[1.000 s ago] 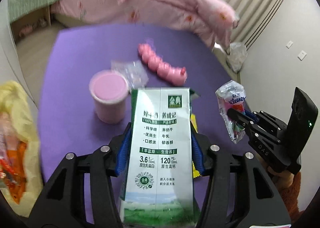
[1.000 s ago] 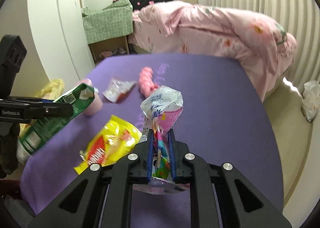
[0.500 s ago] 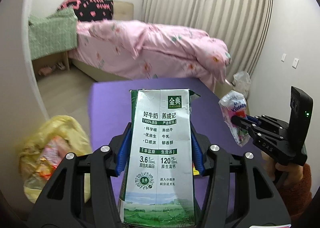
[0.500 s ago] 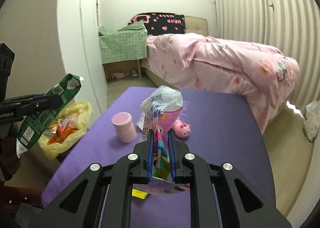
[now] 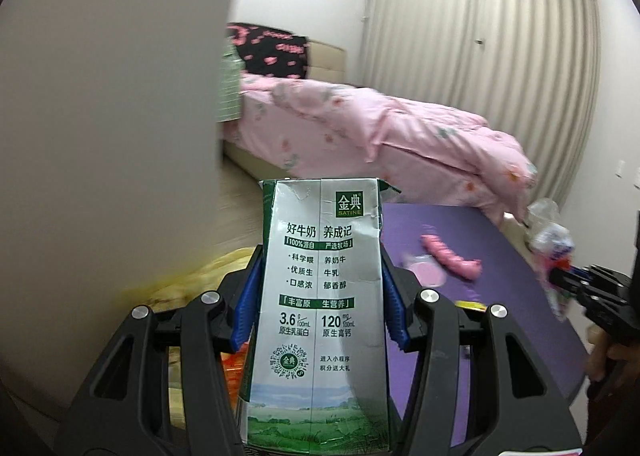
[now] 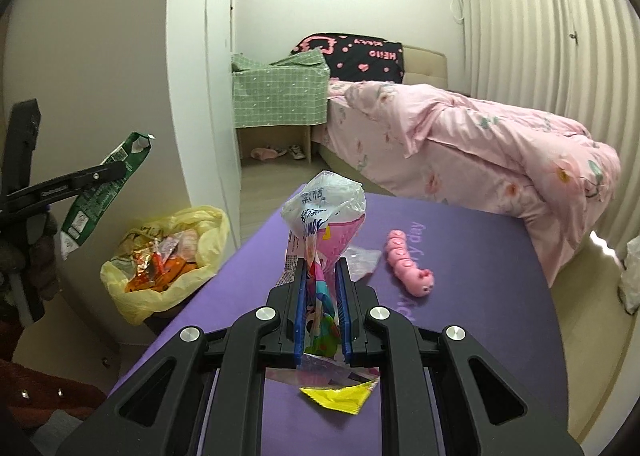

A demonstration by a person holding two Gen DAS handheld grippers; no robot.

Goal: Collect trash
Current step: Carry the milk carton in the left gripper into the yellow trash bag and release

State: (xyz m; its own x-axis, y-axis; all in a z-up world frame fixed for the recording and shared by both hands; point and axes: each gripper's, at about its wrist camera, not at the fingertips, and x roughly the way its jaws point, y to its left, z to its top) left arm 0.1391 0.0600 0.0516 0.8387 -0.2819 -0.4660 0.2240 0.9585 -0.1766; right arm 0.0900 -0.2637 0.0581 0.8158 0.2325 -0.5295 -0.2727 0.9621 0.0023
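Only the right wrist view shows the yellow bag (image 6: 168,256) clearly (trash inside).

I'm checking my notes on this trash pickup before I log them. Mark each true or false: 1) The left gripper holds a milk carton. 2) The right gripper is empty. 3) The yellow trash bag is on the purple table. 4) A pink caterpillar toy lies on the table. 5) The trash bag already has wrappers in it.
1) True: the left gripper is clamped on the green and white milk carton.
2) False: the right gripper is shut on a crumpled plastic wrapper.
3) False: the yellow trash bag sits beside the purple table, off its left edge and lower.
4) True: the pink caterpillar toy lies on the table.
5) True: orange and red wrappers show inside.
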